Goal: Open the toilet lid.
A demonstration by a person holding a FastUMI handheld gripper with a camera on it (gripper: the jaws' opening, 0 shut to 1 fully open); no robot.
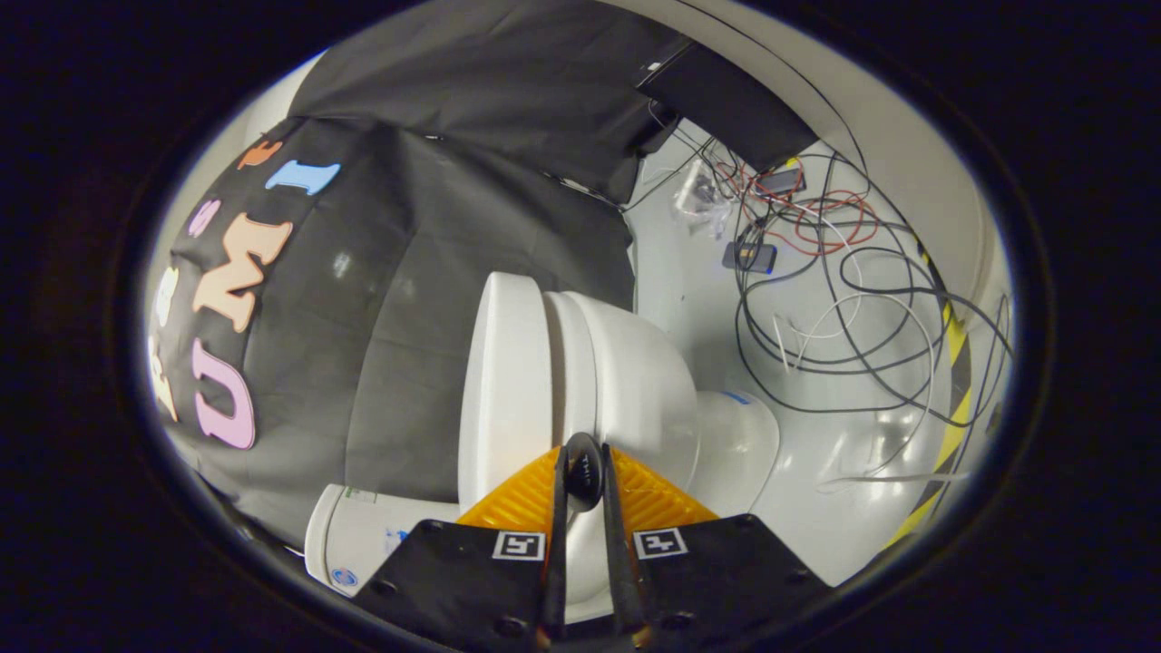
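The view is rolled on its side, with the floor to the right and the cloth wall to the left. A white toilet stands just ahead of the fingers. Its lid point(503, 381) lies flat against the bowl point(635, 372), with a thin seam between them. The cistern point(363, 540) sits close by on the lid's side, and the pedestal point(739, 444) on the floor's side. My gripper point(581, 464) has its fingertips together right at that seam. A white sliver shows between the fingers further back; I cannot tell whether anything is pinched.
Several loose cables point(843, 299) and small devices point(751, 257) sprawl over the white floor beyond the toilet. Yellow-black hazard tape point(954, 399) marks the floor's far edge. The black cloth wall point(399, 272) hangs close behind the lid.
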